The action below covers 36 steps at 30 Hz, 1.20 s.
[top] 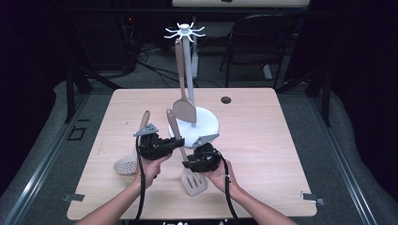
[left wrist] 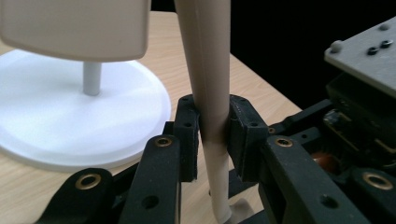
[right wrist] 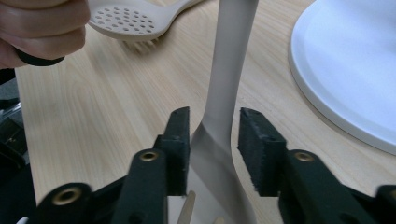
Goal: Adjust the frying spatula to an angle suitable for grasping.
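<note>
- Gripping the turner (left wrist: 210, 93) by its handle, the left tongs (left wrist: 214, 135) stood closed, both pads pressed against the shaft.
- Right tongs (right wrist: 215, 149) straddled the turner's neck (right wrist: 219, 135) just above the blade, the left pad touching it and the right pad a little apart from it.
- Turner (top: 184, 150) lay tilted between the two tongs, its slotted blade (top: 194, 183) on the surface (top: 263, 140) near the person's side, its handle pointing toward the stand (top: 206, 124).
- Skimmer (top: 129, 161) rested on the surface beside the left hand (top: 151, 168).
- Spatula (top: 183, 105) hung from the stand's hooks.
</note>
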{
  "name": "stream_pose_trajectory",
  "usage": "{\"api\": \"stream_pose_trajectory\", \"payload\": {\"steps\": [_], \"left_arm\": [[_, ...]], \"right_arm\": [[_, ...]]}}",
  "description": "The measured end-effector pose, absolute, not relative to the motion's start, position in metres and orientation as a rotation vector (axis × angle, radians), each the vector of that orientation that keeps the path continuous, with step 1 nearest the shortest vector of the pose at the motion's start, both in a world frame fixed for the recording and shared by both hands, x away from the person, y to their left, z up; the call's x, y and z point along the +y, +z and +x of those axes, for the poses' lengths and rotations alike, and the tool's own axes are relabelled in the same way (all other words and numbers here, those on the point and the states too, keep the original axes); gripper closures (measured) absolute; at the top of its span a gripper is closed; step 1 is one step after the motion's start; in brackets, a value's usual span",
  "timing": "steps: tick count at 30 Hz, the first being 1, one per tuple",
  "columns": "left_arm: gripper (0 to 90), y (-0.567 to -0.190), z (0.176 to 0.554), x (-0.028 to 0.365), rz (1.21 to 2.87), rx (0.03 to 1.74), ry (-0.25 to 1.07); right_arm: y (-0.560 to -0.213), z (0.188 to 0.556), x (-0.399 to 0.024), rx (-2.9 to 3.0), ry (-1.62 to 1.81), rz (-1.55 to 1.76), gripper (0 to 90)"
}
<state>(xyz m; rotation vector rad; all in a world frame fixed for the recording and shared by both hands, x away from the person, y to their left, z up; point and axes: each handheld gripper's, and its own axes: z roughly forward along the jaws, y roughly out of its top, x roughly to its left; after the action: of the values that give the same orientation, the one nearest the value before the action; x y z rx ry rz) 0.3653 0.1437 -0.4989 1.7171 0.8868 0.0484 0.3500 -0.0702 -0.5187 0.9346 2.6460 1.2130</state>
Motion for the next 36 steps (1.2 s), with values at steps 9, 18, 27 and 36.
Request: {"api": "stream_pose_trajectory", "payload": {"steps": [9,18,27,36], "left_arm": [[76.9,-0.485,0.364,0.138,1.715,0.822,0.033],[77.2,-0.472,0.366,0.136,1.743,0.738,0.065],[77.1,-0.464,0.369,0.131,1.799,0.679,0.122],[77.0,-0.46,0.38,0.126,1.826,0.65,0.13]], "right_arm": [[-0.515,0.352,-0.088,2.691,1.241,0.921,30.4],[-0.513,0.357,-0.123,2.654,1.187,0.995,9.4],[-0.513,0.369,-0.144,2.6,1.071,1.014,6.2],[-0.516,0.381,-0.165,2.565,0.975,1.072,5.5]]}}
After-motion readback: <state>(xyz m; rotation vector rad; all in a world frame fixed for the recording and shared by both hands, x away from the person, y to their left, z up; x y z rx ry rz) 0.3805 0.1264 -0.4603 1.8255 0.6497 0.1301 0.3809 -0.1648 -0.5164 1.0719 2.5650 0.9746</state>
